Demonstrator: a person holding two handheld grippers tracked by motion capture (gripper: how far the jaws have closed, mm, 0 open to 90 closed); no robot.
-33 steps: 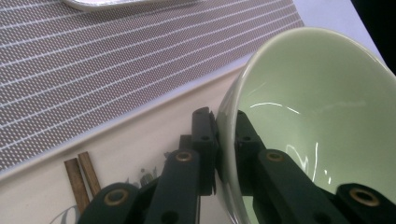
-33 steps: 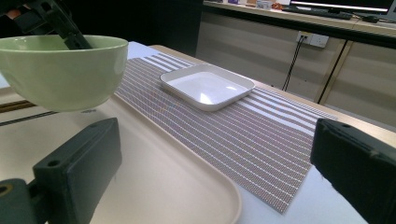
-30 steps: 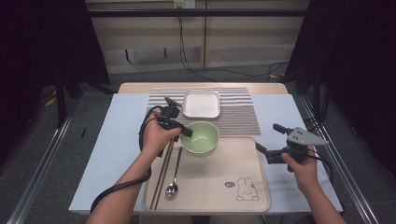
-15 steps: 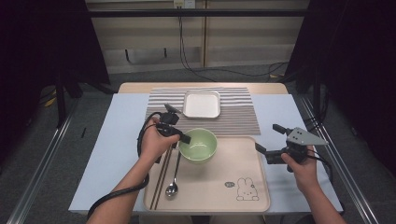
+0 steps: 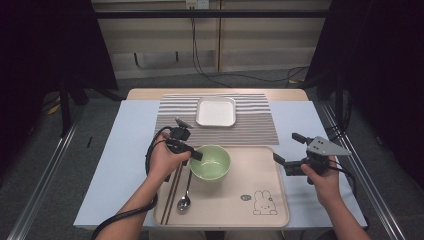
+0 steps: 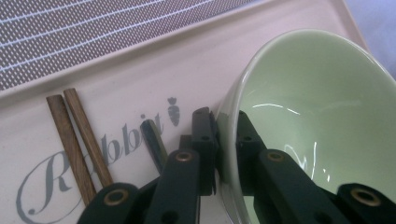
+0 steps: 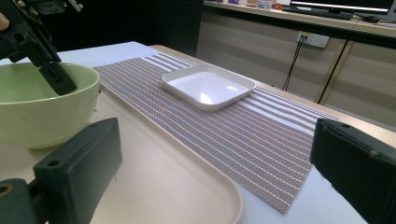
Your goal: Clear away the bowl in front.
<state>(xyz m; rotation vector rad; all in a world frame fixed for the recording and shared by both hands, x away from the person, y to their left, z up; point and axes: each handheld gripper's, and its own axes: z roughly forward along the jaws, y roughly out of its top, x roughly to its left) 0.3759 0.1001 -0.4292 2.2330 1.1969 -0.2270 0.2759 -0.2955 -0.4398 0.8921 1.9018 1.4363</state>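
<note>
The left gripper (image 5: 196, 154) clamped the green bowl's (image 5: 210, 162) near wall, one jaw inside and one outside, giving rim control over the tray (image 5: 260, 172). The right gripper (image 5: 288, 152) waited with jaws apart and empty beside the tray.

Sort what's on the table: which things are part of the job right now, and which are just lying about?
In the job:
green bowl, rim clamped by the left hand-held gripper
beige rabbit tray

Lying about:
white square dish
striped placemat
chopsticks
spoon
</note>
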